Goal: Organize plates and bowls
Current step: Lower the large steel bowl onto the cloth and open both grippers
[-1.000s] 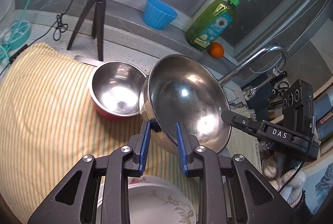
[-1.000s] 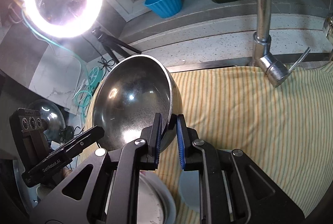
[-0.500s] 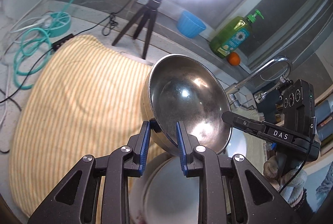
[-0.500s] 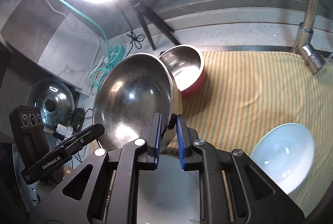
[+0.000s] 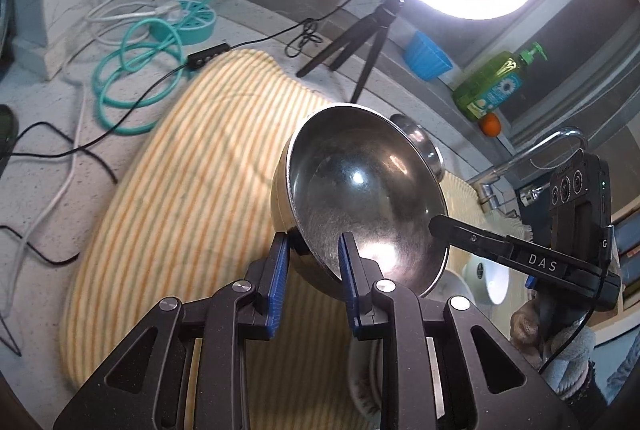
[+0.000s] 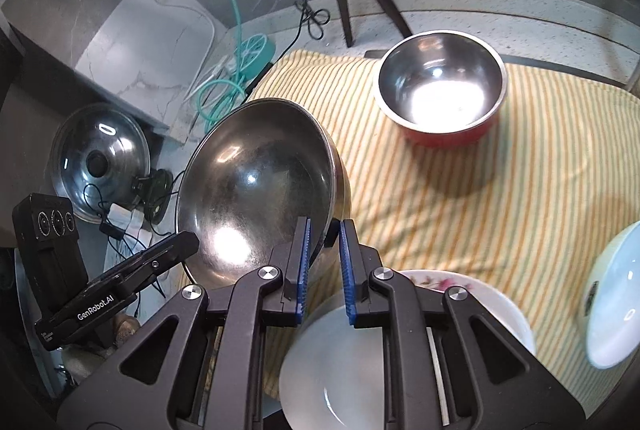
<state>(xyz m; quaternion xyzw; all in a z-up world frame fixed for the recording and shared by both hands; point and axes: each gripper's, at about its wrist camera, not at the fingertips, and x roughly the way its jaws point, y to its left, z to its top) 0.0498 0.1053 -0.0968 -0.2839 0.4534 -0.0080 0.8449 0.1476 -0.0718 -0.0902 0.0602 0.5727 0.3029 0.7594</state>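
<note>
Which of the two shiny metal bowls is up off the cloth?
The larger all-steel bowl, pinched at opposite rim edges by both grippers. The smaller bowl with the red outside sits on the striped cloth.

small bowl (image 6: 440, 90) on towel (image 6: 500, 198) | large bowl (image 6: 256, 186) left of it

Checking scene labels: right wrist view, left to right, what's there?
Pot lid → left gripper → large steel bowl held at its rim by the right gripper → red-sided steel bowl on the striped towel → white bowl at the right edge.
</note>
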